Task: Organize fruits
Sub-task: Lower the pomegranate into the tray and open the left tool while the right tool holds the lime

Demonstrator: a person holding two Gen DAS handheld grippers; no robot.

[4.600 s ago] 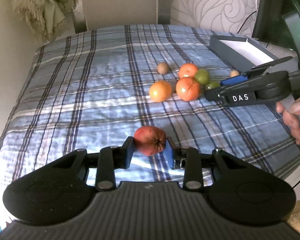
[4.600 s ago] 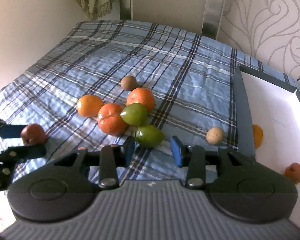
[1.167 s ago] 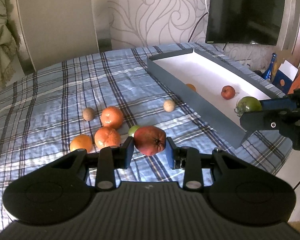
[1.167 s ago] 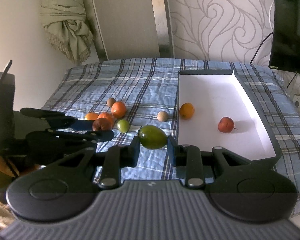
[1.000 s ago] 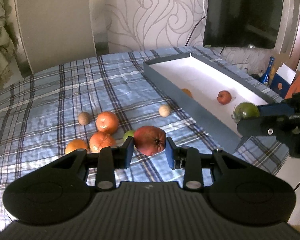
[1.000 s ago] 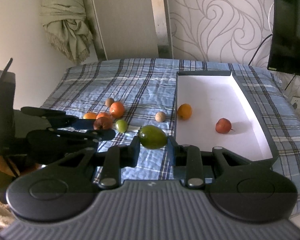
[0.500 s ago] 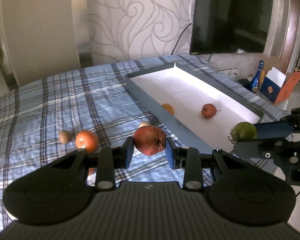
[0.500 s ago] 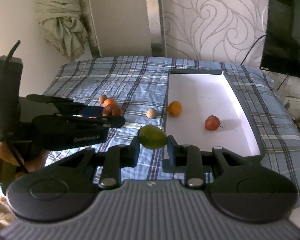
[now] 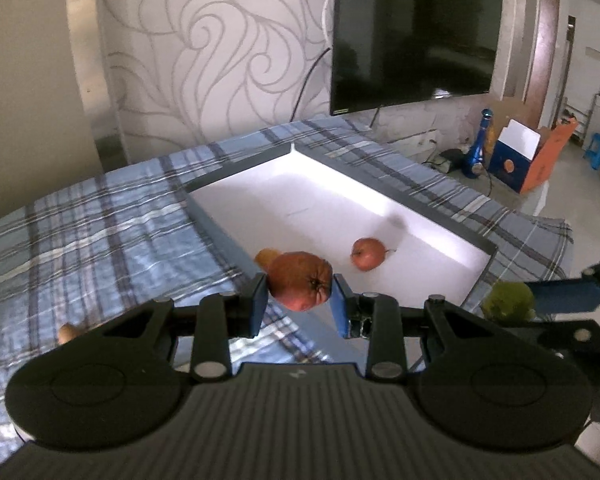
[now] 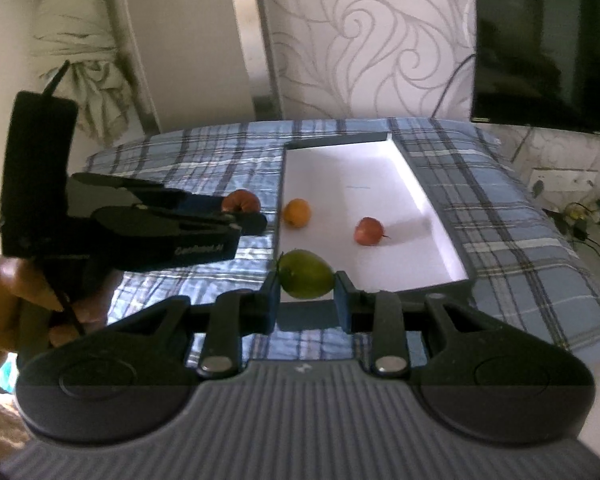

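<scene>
My left gripper [image 9: 300, 300] is shut on a wrinkled red fruit [image 9: 301, 286] and hangs over the near-left wall of the white-lined grey box [image 9: 220, 236]. My right gripper [image 10: 306, 300] is shut on a green fruit [image 10: 306, 274] just before the box's near rim [image 10: 466, 280]. Inside the box lie a small red apple [image 9: 368, 254] [image 10: 369, 231] and an orange fruit [image 10: 297, 212], half hidden in the left wrist view [image 9: 265, 258]. The right wrist view shows the left gripper [image 10: 248, 212] with the red fruit [image 10: 241, 201] beside the box's left wall.
The box sits on a blue plaid bedspread [image 9: 100, 232]. One small brown fruit [image 9: 68, 332] peeks out at the left behind my left gripper. A hand [image 10: 16, 292] holds the left gripper. A dark TV [image 9: 412, 32] hangs on the patterned wall; boxes and a bottle [image 9: 482, 144] stand on the floor.
Both grippers have moved toward the box with their fruits held. The loose oranges on the bedspread have slid out of the left wrist view, and the box now fills its middle.
</scene>
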